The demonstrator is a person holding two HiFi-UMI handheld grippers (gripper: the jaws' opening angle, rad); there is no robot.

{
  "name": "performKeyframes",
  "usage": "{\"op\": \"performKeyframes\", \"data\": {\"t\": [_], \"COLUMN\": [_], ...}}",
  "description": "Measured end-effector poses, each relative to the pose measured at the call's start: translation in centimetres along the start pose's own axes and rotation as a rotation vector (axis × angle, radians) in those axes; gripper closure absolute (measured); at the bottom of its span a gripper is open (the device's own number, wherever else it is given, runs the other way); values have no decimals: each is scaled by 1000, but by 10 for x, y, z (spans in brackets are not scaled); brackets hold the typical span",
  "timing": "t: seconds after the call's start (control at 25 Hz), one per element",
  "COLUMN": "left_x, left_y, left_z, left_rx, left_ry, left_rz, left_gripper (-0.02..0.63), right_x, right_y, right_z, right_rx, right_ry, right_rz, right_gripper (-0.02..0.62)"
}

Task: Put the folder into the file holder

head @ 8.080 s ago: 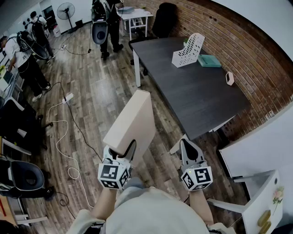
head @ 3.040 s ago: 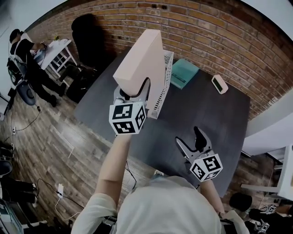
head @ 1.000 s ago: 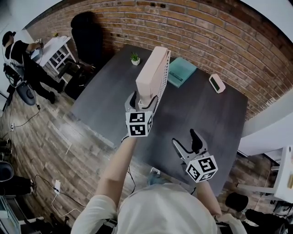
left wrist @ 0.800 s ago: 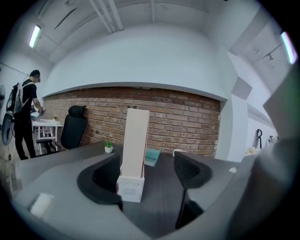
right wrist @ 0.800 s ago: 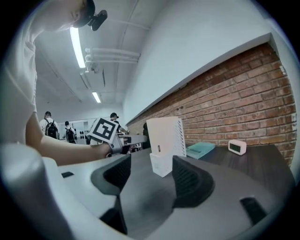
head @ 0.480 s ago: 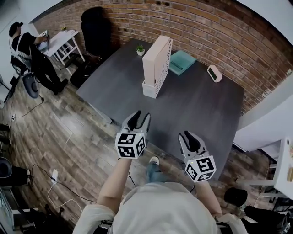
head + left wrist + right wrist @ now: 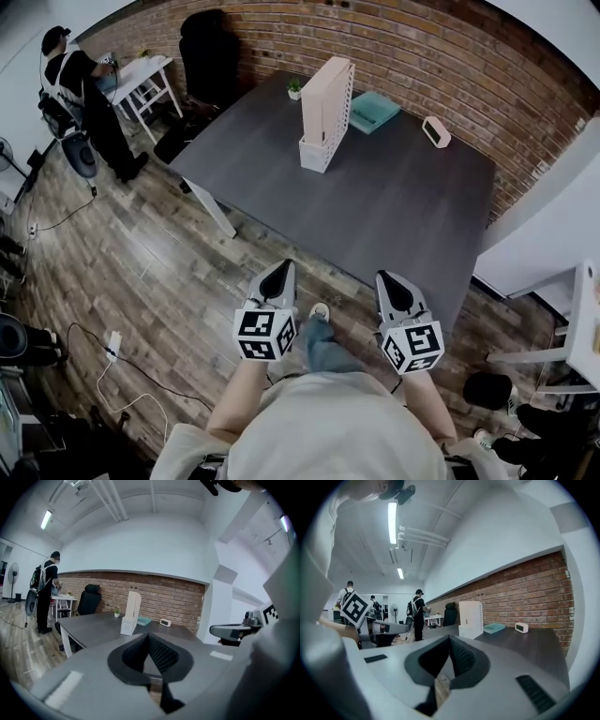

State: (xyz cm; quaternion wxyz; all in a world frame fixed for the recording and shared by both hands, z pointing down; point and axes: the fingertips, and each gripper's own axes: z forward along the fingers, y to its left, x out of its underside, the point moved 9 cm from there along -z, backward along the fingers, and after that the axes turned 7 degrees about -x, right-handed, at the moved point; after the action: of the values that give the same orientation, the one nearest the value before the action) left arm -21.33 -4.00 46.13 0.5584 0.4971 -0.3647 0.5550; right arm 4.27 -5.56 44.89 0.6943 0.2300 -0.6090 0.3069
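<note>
Your left gripper [image 7: 278,272] and right gripper [image 7: 391,281] both have jaws pressed together, holding nothing. The folder [image 7: 322,94] stands upright in the file holder [image 7: 317,156], well ahead of both.

Overhead, two low views; shared file holder [image 7: 316,156]

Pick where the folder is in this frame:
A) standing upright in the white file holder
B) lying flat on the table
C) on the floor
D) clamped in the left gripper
A: the folder stands upright in the file holder on the table, while the left gripper and the right gripper are shut on nothing, short of the table.
</note>
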Motion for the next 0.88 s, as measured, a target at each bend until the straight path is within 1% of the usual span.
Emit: {"op": "performKeyframes", "data": {"t": [0.2,0.36,0.44,0.6,0.76,0.88], "left_x": [20,22,18,9,1,1], "left_y": [1,11,17,26,30,33], "left_z": [-54,-80,-84,-80,-76,-77], "left_rx": [23,-5,-8,10,35,34], "left_ry": [7,5,-2,-11,-10,-17], "left_rz": [-20,-34,-37,-12,26,23], "left_gripper": [595,595,595,595,595,595], "right_x": [7,8,6,0,-7,-9], "right_y": [30,49,55,57,57,60], "right_z": [-32,-46,-48,-35,-19,-13], "right_rx": [14,33,32,33,63,68], "right_ry": [-2,5,6,-17,-30,-38], "right_rz": [-7,-3,-13,-24,-30,-33], "right_gripper": [594,594,594,594,594,594]}}
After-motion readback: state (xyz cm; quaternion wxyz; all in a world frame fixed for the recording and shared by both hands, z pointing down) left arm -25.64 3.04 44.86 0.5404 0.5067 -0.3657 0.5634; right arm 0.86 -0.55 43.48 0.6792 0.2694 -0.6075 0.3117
